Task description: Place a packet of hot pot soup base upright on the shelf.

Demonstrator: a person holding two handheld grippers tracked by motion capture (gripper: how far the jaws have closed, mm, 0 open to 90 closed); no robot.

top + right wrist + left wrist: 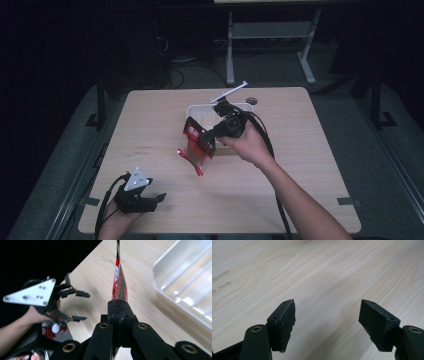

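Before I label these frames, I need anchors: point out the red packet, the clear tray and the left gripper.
red packet (196, 142), high view, on its red face.
clear tray (180, 270), right gripper view, on its near rim.
left gripper (327, 322), left gripper view, midway between its open jaws.

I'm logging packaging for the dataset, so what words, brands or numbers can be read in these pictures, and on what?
Red packet in the right claw: white print on its face, too blurred to read in the high view, seen edge-on in the right claw view.
Table: faint marks at left, not legible.
White tray: no text shows.
No text can be quoted.
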